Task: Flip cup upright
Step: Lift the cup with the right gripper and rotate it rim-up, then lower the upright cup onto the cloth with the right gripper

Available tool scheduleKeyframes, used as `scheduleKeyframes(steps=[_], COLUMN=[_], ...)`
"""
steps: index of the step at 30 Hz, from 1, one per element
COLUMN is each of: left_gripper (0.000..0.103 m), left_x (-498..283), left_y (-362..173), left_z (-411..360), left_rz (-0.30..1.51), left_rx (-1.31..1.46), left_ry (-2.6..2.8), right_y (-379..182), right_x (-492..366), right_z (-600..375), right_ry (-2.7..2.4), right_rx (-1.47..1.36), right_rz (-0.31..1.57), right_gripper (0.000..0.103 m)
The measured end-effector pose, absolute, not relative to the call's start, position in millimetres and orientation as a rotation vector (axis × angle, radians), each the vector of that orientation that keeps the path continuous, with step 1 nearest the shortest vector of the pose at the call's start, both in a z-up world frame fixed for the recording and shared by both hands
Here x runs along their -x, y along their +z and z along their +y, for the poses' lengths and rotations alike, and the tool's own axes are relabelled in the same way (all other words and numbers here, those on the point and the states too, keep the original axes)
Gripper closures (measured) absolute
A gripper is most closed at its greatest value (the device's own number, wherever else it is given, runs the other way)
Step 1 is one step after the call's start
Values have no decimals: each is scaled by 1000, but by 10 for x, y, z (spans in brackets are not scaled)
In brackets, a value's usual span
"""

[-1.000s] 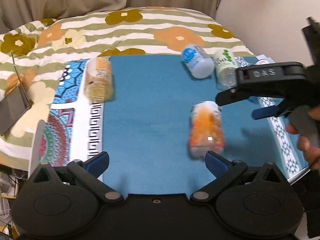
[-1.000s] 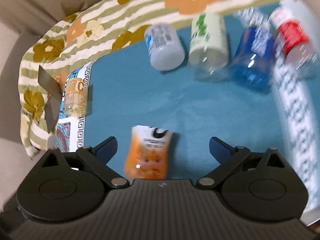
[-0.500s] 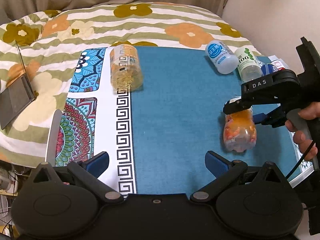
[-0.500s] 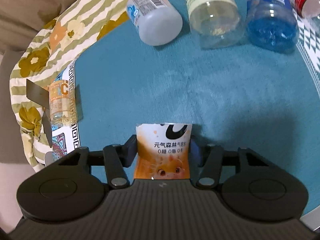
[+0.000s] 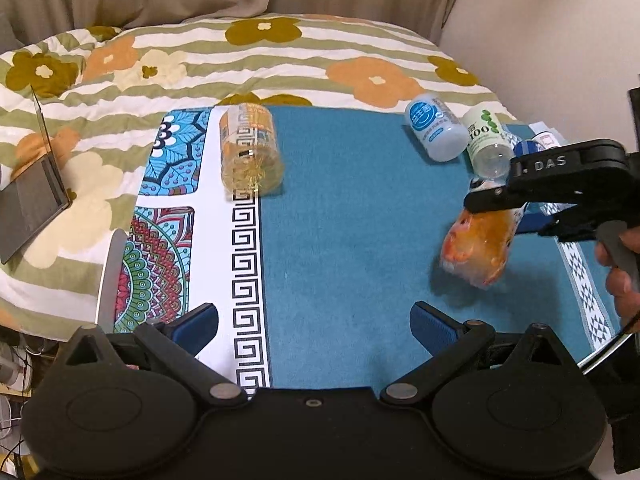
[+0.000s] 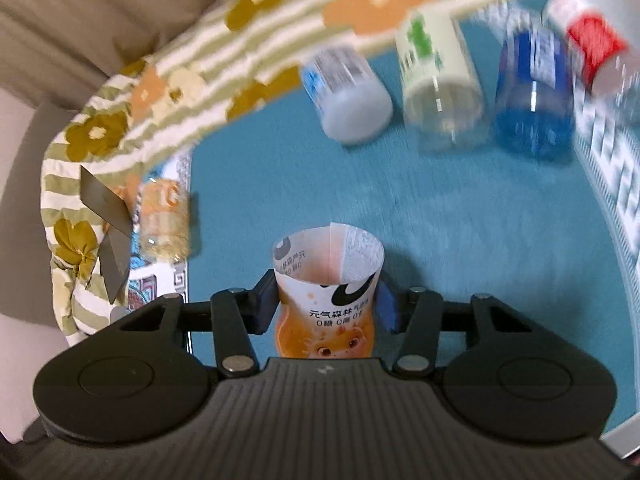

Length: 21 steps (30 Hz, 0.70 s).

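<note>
The orange cup [image 6: 326, 300], a cut bottle with an orange cartoon label, sits between the two pads of my right gripper [image 6: 326, 306], which is shut on it. Its open rim points away from the camera. In the left wrist view the cup [image 5: 478, 246] hangs tilted just above the blue mat at the right, held by the right gripper [image 5: 502, 210]. My left gripper [image 5: 314, 322] is open and empty, low over the mat's near edge.
A yellow-orange cup [image 5: 250, 148] lies on its side at the mat's left border. A white-blue cup [image 6: 346, 96], a green-labelled cup [image 6: 438, 92], a blue cup [image 6: 534, 92] and a red-labelled one [image 6: 592, 40] lie at the far right. A flowered quilt [image 5: 248, 60] lies behind.
My right gripper closed on the orange cup, then lifted and tilted it off the mat. The left gripper drew back a little and stays open.
</note>
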<state>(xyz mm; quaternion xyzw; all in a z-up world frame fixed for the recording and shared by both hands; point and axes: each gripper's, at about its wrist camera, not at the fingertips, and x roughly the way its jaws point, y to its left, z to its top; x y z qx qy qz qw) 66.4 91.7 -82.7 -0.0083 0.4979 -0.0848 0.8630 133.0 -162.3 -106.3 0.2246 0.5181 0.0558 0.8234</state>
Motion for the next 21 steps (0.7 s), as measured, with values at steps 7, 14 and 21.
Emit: scheduleKeyframes(steps=[7, 14, 21], left_gripper=[0, 0, 0], left_x=[-621, -624, -579], left_y=[-813, -882, -945], left_z=[832, 748, 678], left_rz=[1004, 976, 972], left_rx=[-9, -35, -55], left_ry=[-193, -200, -197], right_y=[-1041, -1309, -1467], right_x=[-978, -773, -639], right_z=[-1470, -1429, -1445], right_ry=[90, 78, 90], right_rx=[-233, -136, -92], right_rz=[829, 659, 587], right_gripper=[37, 37, 35])
